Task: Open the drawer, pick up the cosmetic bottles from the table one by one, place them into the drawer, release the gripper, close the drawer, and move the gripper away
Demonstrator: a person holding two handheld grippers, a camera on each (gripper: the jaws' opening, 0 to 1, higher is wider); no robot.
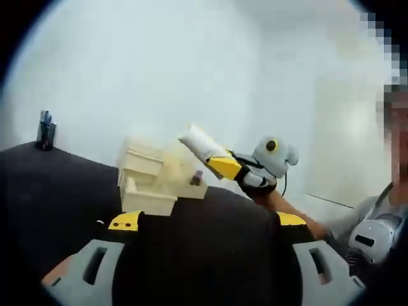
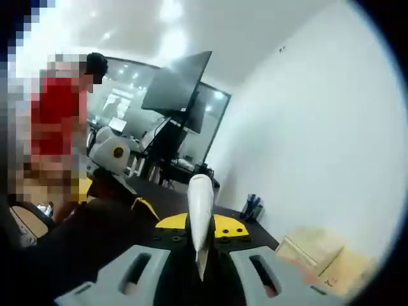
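Observation:
A pale wooden drawer box (image 1: 148,182) stands on the black table (image 1: 57,191), and its lower drawer (image 1: 148,201) looks pulled out. Above and to the right of the box, my right gripper (image 1: 220,162) is shut on a white cosmetic bottle (image 1: 199,143) that tilts up to the left. A small dark bottle (image 1: 197,177) shows by the box's right part. My left gripper (image 1: 207,220) is open and holds nothing, short of the box. In the right gripper view the white bottle (image 2: 201,210) stands pinched in my right gripper (image 2: 201,231), with the box (image 2: 322,255) at the lower right.
A dark pen cup (image 1: 46,132) stands at the table's far left edge, also seen as the pen cup (image 2: 252,207). A white wall lies behind the box. My left gripper (image 2: 118,153) and a person in red (image 2: 54,121) are at the left. A monitor (image 2: 178,86) stands behind.

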